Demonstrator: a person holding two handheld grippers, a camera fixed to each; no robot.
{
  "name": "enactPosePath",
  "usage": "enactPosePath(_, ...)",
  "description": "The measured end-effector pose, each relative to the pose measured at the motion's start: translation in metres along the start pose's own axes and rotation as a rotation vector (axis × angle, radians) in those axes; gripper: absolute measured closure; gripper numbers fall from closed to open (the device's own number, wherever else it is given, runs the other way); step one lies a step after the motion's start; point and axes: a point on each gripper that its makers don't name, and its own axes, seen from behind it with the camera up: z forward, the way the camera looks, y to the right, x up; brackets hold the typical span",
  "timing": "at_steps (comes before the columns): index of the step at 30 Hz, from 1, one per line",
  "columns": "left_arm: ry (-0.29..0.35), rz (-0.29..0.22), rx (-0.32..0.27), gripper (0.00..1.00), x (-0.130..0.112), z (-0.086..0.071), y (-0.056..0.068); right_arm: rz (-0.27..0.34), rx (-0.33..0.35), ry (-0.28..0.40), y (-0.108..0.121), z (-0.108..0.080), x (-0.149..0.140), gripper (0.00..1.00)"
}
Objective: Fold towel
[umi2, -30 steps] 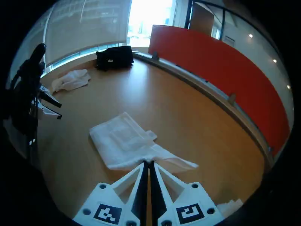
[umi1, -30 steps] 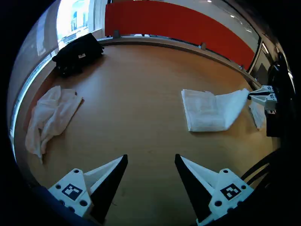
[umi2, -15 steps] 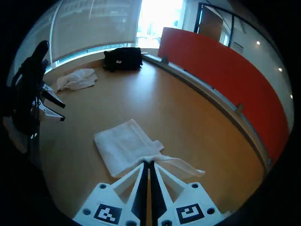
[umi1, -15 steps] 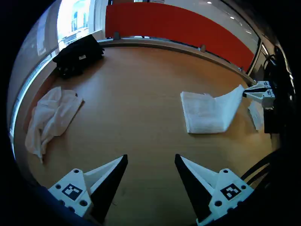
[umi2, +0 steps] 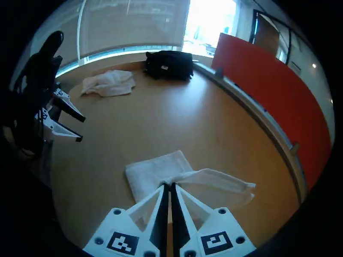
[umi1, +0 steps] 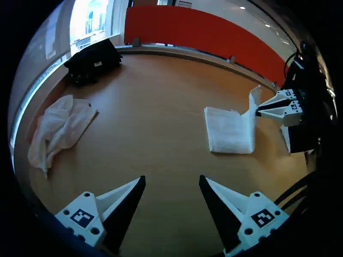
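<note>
A white towel (umi1: 229, 132) lies partly folded on the wooden table, right of centre in the left gripper view. My right gripper (umi2: 169, 186) is shut on its near edge and holds that flap raised above the flat part (umi2: 156, 173). In the left gripper view the right gripper (umi1: 258, 112) sits at the towel's right side with the lifted flap (umi1: 254, 99) standing up. My left gripper (umi1: 171, 182) is open over bare wood, well short of the towel, with nothing between its fingers. It appears at the left in the right gripper view (umi2: 81, 128).
A second, crumpled white towel (umi1: 58, 128) lies at the table's left edge, also seen far off (umi2: 109, 82). A black bag (umi1: 92, 60) rests at the back by the window. A red partition (umi1: 206, 32) runs behind the table's far rim.
The right gripper has lifted the towel's edge higher and carried it toward the folded part. The flap now stands upright instead of stretching out flat. The left gripper has not moved.
</note>
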Motion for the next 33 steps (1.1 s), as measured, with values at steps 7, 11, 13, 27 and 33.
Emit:
enactPosePath(7, 0.004, -0.034, -0.001, 0.07, -0.006, -0.006, 0.002, -0.02, 0.094, -0.045, -0.036, 0.039, -0.005, 0.97)
enactPosePath(11, -0.004, -0.041, -0.004, 0.07, -0.013, -0.009, 0.002, -0.004, 0.136, -0.083, -0.052, 0.061, -0.019, 0.97)
enactPosePath(13, -0.007, -0.041, -0.004, 0.07, -0.016, -0.009, 0.002, 0.005, 0.141, -0.094, -0.054, 0.066, -0.023, 0.97)
enactPosePath(27, -0.006, -0.042, -0.004, 0.07, -0.012, -0.007, 0.001, 0.047, 0.15, -0.077, -0.052, 0.06, -0.02, 0.66)
enactPosePath(33, -0.001, -0.04, -0.005, 0.07, -0.009, -0.006, 0.002, 0.057, 0.134, -0.063, -0.048, 0.053, -0.019, 0.45)
